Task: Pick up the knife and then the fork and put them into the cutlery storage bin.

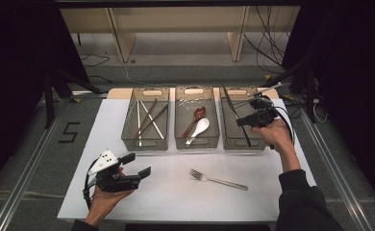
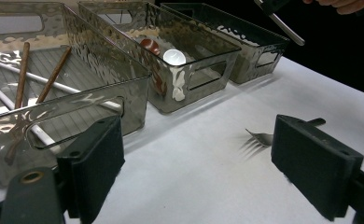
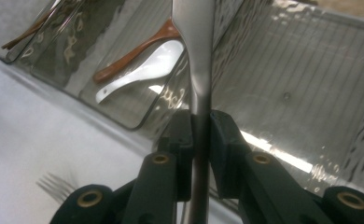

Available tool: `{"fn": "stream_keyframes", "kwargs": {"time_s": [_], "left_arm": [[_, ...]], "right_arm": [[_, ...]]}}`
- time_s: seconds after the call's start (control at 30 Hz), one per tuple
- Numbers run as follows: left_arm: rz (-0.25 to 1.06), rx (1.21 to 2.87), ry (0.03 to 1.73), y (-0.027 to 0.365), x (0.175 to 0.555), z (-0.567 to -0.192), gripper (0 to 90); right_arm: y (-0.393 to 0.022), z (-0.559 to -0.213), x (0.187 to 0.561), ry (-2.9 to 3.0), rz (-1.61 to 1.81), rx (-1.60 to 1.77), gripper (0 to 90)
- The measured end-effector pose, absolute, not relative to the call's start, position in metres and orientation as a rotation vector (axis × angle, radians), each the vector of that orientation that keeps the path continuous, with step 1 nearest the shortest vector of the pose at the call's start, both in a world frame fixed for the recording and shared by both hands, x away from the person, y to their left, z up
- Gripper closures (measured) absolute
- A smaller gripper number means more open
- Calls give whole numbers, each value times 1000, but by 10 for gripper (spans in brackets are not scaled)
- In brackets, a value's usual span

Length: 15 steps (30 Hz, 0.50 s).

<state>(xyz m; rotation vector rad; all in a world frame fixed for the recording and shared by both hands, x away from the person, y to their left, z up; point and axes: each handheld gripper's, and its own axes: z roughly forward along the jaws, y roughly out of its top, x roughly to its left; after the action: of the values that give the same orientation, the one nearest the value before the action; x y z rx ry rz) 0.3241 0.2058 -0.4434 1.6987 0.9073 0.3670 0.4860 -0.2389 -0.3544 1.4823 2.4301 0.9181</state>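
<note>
In the right gripper view, the long silver metal utensil [image 3: 198, 56] clamped in the right tool [image 3: 199, 135] runs off the top edge, so its far end cannot be identified. In the left gripper view, the silver metal fork [image 2: 264, 136] on the white tabletop [image 2: 208, 177] is partly hidden behind the left tool's [image 2: 196, 163] black pad. The clear plastic left bin [image 2: 77, 107] is cut off by that picture's left edge.

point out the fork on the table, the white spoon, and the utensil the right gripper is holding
fork [image 1: 218, 180], high view, on the middle of its handle.
white spoon [image 1: 199, 129], high view, on its bowl inside the middle bin.
held metal utensil [image 3: 198, 56], right gripper view, on its flat handle above the jaws.
</note>
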Motion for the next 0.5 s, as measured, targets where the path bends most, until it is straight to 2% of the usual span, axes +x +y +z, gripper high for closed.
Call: {"fn": "stream_keyframes", "kwargs": {"time_s": [0.5], "left_arm": [[361, 1698, 905, 206, 324, -444, 165]], "right_arm": [[-253, -351, 513, 2334, 900, 1551, 806]]}}
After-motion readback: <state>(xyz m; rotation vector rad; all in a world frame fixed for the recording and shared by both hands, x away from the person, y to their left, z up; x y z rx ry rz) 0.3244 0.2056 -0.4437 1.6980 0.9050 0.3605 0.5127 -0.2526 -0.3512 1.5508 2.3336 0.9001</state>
